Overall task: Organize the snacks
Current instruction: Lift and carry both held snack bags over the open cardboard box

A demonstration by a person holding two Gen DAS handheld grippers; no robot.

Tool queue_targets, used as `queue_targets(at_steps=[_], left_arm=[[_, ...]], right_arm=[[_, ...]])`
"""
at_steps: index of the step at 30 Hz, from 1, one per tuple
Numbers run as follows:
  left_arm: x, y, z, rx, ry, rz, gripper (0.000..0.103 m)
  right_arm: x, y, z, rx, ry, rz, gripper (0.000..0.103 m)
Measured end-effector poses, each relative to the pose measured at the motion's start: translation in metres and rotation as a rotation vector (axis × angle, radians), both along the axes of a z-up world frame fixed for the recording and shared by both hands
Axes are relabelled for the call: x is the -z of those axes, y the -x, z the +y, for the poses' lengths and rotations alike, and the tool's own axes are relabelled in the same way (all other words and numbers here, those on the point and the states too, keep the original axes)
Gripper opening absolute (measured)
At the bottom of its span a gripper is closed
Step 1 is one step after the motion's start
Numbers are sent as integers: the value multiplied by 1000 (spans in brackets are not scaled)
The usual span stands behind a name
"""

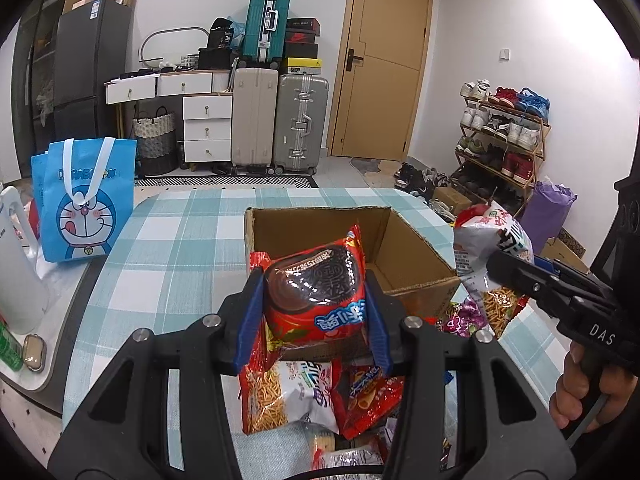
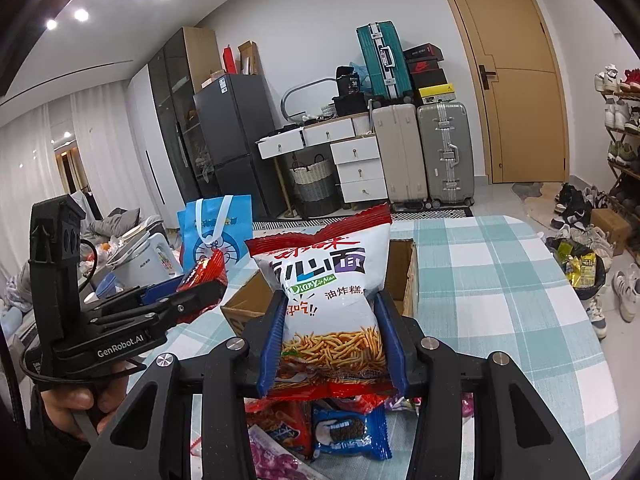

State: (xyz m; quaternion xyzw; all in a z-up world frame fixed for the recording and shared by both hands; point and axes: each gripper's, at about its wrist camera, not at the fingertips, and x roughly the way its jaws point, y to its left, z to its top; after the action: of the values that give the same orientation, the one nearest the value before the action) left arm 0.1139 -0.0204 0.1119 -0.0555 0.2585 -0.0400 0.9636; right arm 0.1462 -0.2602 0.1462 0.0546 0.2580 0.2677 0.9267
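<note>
- Left gripper [image 1: 315, 312] is clamped on a red cookie packet [image 1: 316, 292], held above loose snack packets [image 1: 288, 396].
- Right gripper [image 2: 334, 344] pinches a white noodle-snack bag [image 2: 324, 292].
- Beyond both, an open cardboard box [image 1: 416, 264] sits on the checked tablecloth [image 1: 180, 240].

"GenRobot.AI" is printed in white on the side of the left tool [image 2: 200, 292]; the right tool [image 1: 516, 270] bears the white letters "DAS". The white noodle snack bag [image 2: 328, 292] carries large Chinese characters and green "Dian Xin Mian". A black box [image 2: 352, 82] on the dresser shows "36".
</note>
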Motion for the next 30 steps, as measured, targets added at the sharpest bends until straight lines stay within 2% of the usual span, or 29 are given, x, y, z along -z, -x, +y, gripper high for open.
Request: queue_targets(at_steps=[30], left_arm=[[20,-91,-2,8,-15,56,43]], right_arm=[[16,-64,15,0,2,51,44]])
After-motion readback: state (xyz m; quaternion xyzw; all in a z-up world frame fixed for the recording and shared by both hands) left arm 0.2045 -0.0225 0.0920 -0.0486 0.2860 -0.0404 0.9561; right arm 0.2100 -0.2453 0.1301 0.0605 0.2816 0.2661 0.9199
